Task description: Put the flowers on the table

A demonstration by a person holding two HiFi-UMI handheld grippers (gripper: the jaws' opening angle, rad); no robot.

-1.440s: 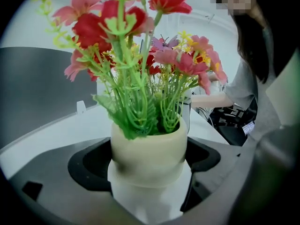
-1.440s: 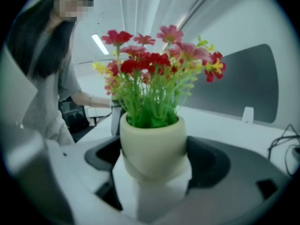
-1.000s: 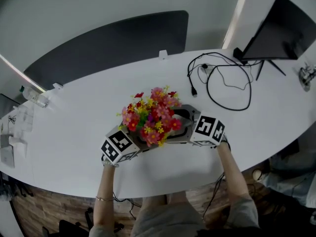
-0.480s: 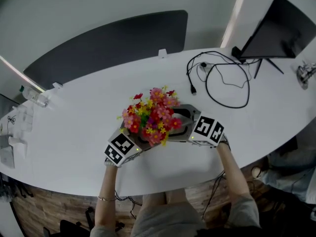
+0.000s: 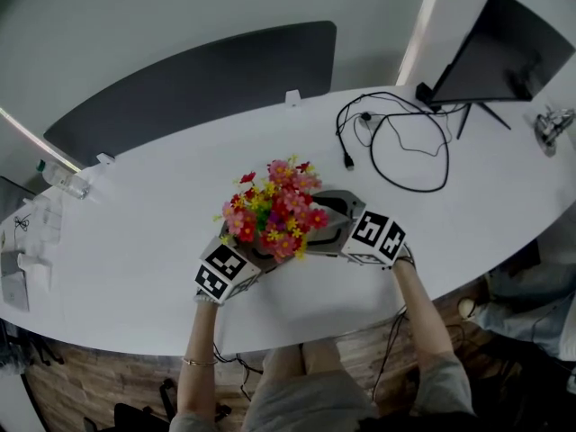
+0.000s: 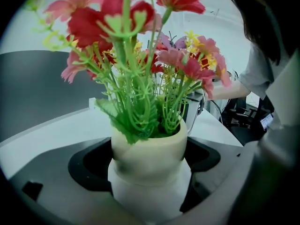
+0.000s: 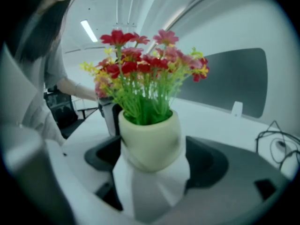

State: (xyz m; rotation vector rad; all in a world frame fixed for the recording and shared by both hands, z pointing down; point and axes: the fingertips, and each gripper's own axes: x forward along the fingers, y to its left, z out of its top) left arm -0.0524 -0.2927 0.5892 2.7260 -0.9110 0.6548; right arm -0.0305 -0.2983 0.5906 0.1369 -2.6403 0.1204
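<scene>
this looks like an office or meeting room. a long, curved white worktop [image 5: 117,241] fills most of the head view, with a dark monitor [image 5: 504,52] on a thin stand at its far right end and loose black cables [image 5: 405,151] looped just beside it. a dark grey curved panel [image 5: 198,79] runs behind the worktop's far edge, the wall above it is plain and pale, and the floor [image 5: 90,394] below is wood. the right gripper view shows a strip light [image 7: 88,30] on a white ceiling.

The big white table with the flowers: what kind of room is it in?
Probably an office: the long white table holds a monitor and black cables, with a dark divider panel behind it.
</scene>
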